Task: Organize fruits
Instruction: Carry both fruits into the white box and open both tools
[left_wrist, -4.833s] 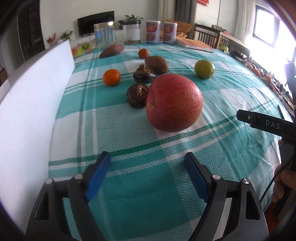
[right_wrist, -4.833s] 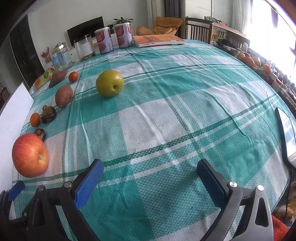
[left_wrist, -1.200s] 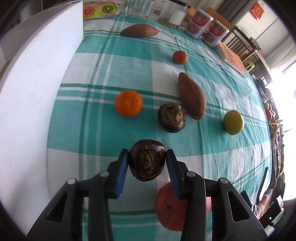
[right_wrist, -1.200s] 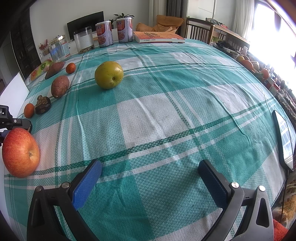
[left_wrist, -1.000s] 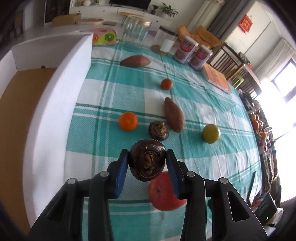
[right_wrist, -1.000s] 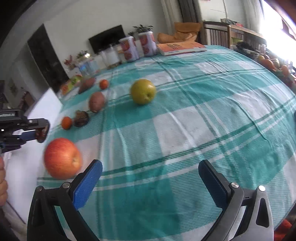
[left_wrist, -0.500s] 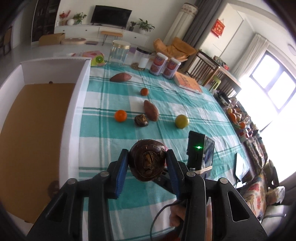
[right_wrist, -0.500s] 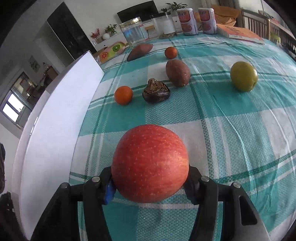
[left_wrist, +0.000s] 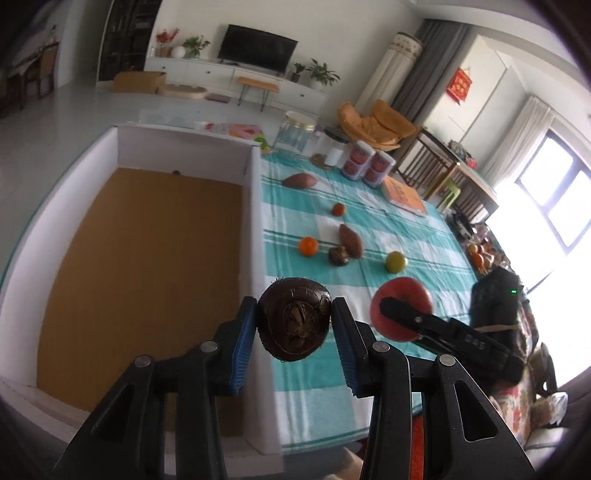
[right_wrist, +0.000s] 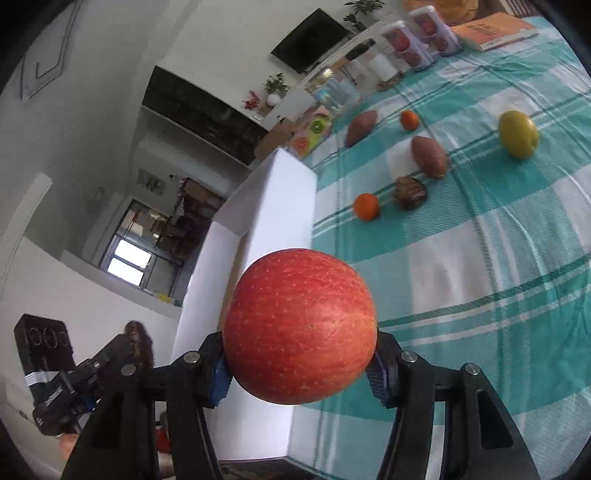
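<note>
My left gripper is shut on a dark brown water chestnut and holds it high, over the near wall of a white foam box with a brown floor. My right gripper is shut on a big red apple, lifted off the table beside the box's wall. The apple also shows in the left wrist view, with the right gripper across it. On the checked cloth lie a tangerine, a second water chestnut, a sweet potato and a green apple.
Farther back lie a small tangerine and another sweet potato. Two cans, glass jars and an orange book stand at the table's far end. A phone on a stand is at the right.
Both grippers have risen with their loads. The left one now looks down into the box from higher up. The right one lifted the apple off the cloth and tilted.
</note>
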